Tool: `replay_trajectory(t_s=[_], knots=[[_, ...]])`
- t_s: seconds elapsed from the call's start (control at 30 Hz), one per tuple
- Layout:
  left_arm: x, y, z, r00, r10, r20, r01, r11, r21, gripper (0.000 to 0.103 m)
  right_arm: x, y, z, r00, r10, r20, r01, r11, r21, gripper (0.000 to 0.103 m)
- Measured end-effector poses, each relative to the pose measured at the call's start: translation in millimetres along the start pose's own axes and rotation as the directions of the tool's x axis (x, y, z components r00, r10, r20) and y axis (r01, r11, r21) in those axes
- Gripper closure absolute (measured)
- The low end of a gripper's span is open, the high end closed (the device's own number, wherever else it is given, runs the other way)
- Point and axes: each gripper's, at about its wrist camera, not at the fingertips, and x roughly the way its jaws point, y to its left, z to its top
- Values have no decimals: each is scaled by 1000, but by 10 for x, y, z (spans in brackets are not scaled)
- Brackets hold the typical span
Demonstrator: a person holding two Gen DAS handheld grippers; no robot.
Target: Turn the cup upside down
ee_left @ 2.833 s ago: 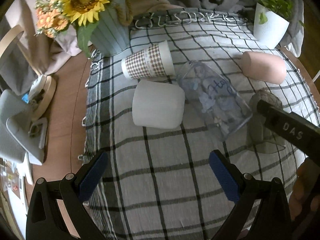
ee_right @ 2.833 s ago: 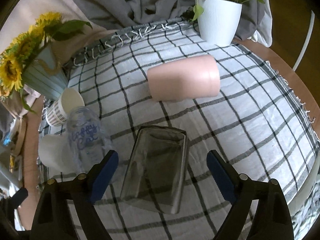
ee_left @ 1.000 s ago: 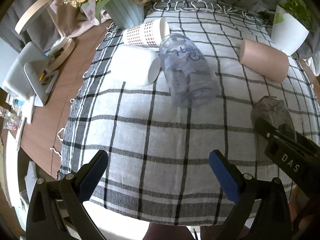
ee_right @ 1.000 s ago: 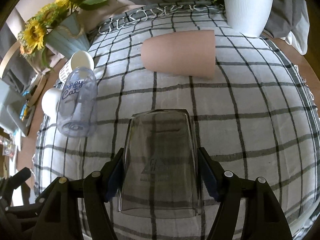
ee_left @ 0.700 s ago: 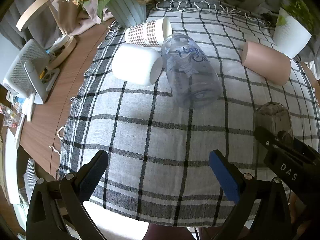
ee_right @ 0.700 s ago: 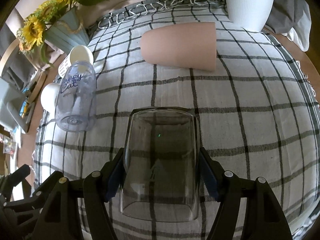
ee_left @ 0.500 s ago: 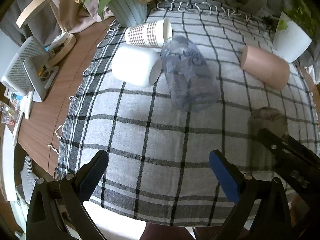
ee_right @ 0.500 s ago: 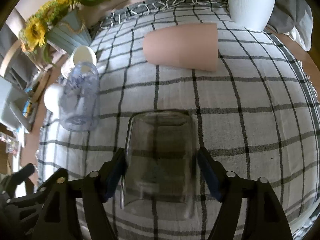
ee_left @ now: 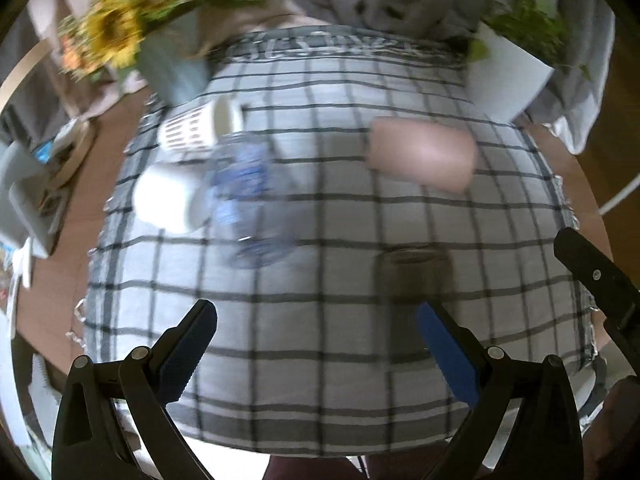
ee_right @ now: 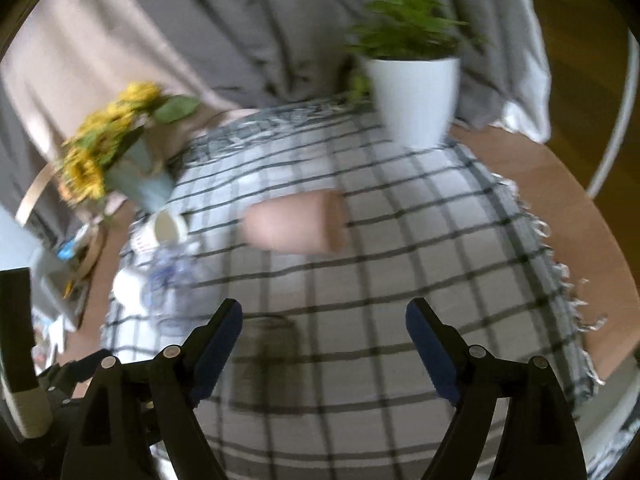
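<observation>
1. Left gripper [ee_left: 316, 344]: jaws spread, empty, hovering over checked cloth [ee_left: 320, 360].
2. Smoky glass cup [ee_right: 266, 360]: standing on surface, apparently inverted; blur hides rim.
3. Right gripper [ee_right: 324, 340]: released, empty. Withdraw straight, avoiding cup.

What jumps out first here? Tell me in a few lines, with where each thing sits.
The pink cup lying on its side in the middle of the checked cloth catches the eye first. Behind it stand a white pot with a green plant at the far right and a sunflower bouquet at the far left. Nearest, both the right gripper and left gripper hang open and empty, with a smoky clear glass on the cloth just beyond them.
</observation>
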Motion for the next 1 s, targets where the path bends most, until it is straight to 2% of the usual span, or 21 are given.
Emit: replay_trajectory(t_s=[0.27, 0.43, 0.6, 0.73, 0.83, 1.0], knots=[[283, -399, 165, 993, -70, -92, 74, 996, 49, 1, 54, -624, -17, 997, -53, -61, 62, 987, 148, 19], [471, -565, 224, 984, -93, -150, 101, 994, 45, 2, 119, -819, -72, 994, -48, -102, 67, 979, 191, 19], [713, -632, 299, 971, -96, -221, 101, 995, 14, 6, 169, -946, -72, 993, -43, -111, 67, 972, 224, 19], [820, -681, 335, 964, -94, -248, 99, 995, 10, 13, 231, -991, -60, 992, -47, -118, 74, 970, 231, 19], [902, -713, 349, 959, -70, -276, 75, 997, 8, 22, 282, -1013, -52, 990, -42, -132, 72, 970, 231, 19], [937, -708, 366, 958, -46, -284, 51, 999, 10, 32, 324, -1009, -60, 989, -33, -143, 66, 971, 230, 19]])
